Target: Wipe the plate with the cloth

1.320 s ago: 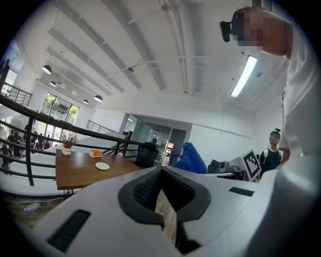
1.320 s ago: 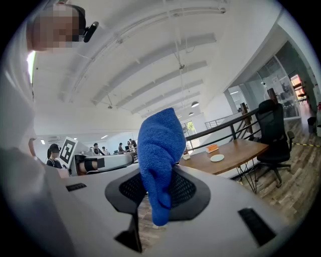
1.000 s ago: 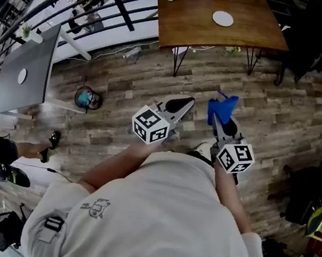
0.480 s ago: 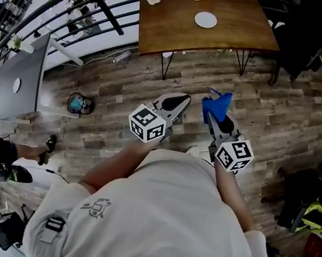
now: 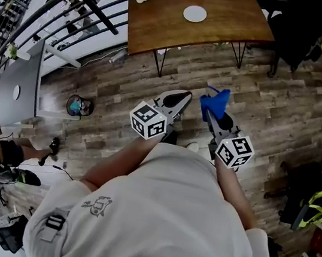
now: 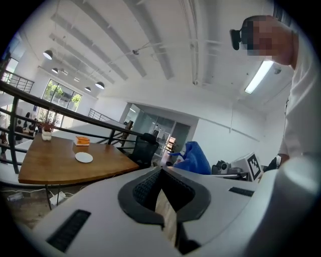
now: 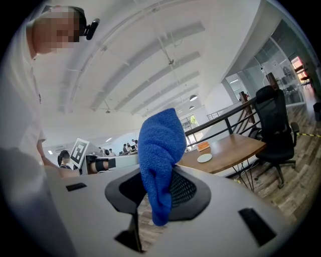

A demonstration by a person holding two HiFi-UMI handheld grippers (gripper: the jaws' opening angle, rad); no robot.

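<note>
Clamping the cloth (image 7: 159, 155), the right gripper (image 5: 212, 113) pinches a soft, light, bunched fold that stands up above its jaws. Judged limp: take it by the bunched middle. The left gripper (image 5: 182, 100), just beside, is closed on nothing. The plate (image 5: 195, 13) lies well apart on the table (image 5: 238, 22), apparently rigid, smooth, breakable and liable to slide; steady it at the rim.

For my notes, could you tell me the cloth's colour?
The cloth is blue, clearest in right gripper view.

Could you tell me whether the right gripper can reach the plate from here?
Probably not yet: the plate lies on the table, far across open floor from the right gripper and its cloth; nothing blocks the way.
</note>
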